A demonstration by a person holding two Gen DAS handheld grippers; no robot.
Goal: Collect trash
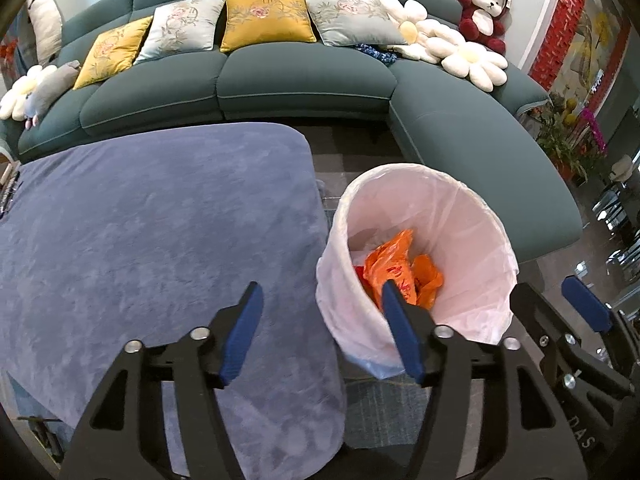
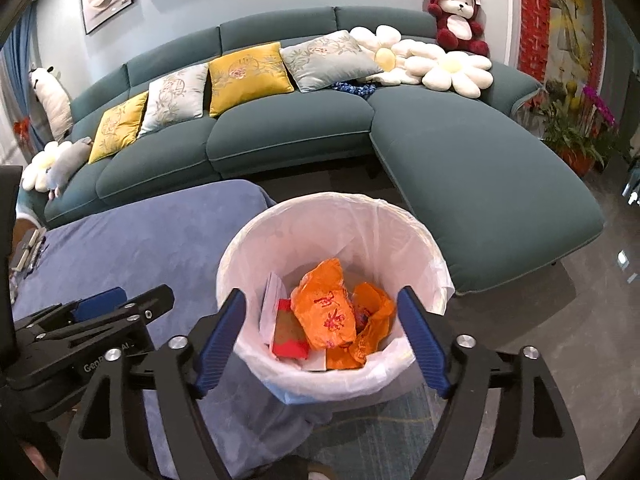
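Note:
A bin with a white liner [image 1: 472,216] [image 2: 404,236] stands on the floor beside the table. Inside lie a crumpled orange plastic bag [image 1: 394,268] [image 2: 328,312], a red box [image 2: 290,332] and white paper [image 2: 272,300]. My left gripper [image 1: 320,300] is open and empty, over the table's right edge and the bin's left rim. My right gripper [image 2: 320,308] is open and empty, its fingers spread either side of the bin just above it. The right gripper also shows in the left wrist view [image 1: 560,300], and the left gripper shows in the right wrist view [image 2: 120,300].
The table under a blue-purple plush cloth [image 1: 160,220] [image 2: 140,240] lies left of the bin. A teal sectional sofa [image 1: 300,76] [image 2: 480,168] with cushions and plush toys wraps behind and to the right. Potted flowers [image 2: 580,132] stand far right.

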